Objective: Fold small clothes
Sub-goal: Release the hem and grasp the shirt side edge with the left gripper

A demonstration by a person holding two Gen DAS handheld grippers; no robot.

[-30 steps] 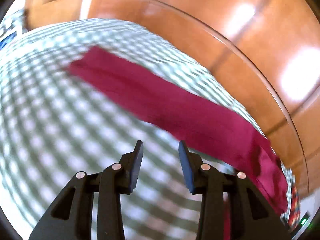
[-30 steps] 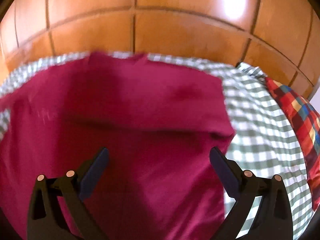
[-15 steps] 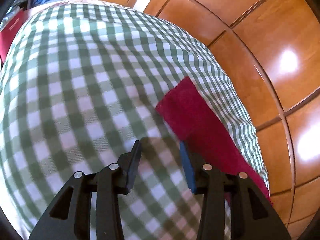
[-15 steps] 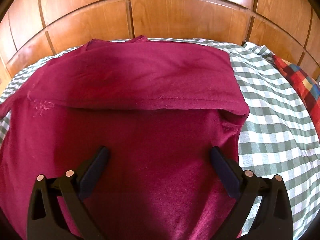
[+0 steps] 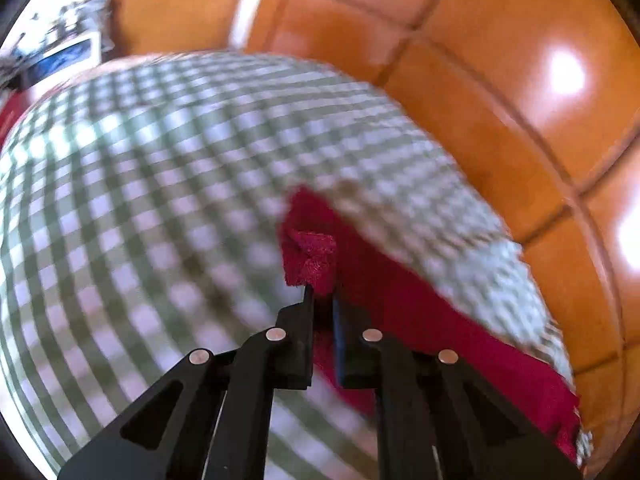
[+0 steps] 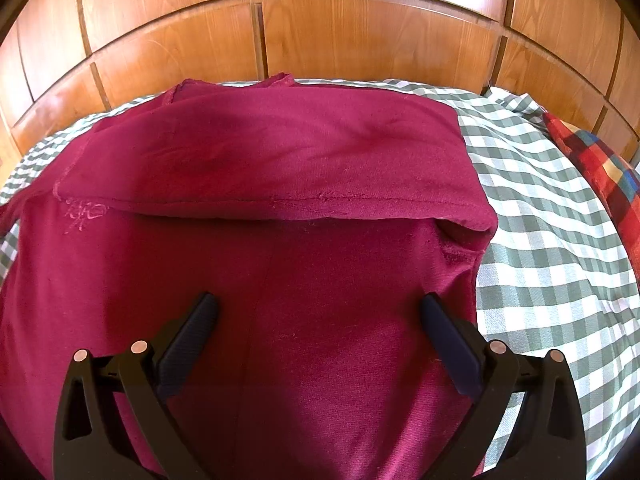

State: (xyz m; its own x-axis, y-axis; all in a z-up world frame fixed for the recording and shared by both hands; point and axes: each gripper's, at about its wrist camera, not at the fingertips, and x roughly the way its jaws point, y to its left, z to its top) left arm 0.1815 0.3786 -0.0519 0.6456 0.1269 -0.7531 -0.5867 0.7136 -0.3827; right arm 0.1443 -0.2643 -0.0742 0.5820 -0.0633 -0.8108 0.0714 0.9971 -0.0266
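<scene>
A dark red garment (image 6: 280, 208) lies on a green-and-white checked bedspread (image 6: 552, 248), its far part folded forward over the rest. My right gripper (image 6: 318, 320) is open wide and empty, hovering just above the near part of the garment. In the left wrist view my left gripper (image 5: 322, 300) is shut on a bunched corner of the red garment (image 5: 310, 254), which trails off to the right along the bed edge. That view is blurred by motion.
A wooden panelled headboard (image 6: 360, 32) runs along the far side of the bed and shows in the left view (image 5: 500, 80). A red plaid cloth (image 6: 592, 168) lies at the right edge. Room furniture (image 5: 68, 56) shows far left.
My left gripper has closed on a corner of the red garment and lifted it. My right gripper has stayed open over the garment, almost still.
</scene>
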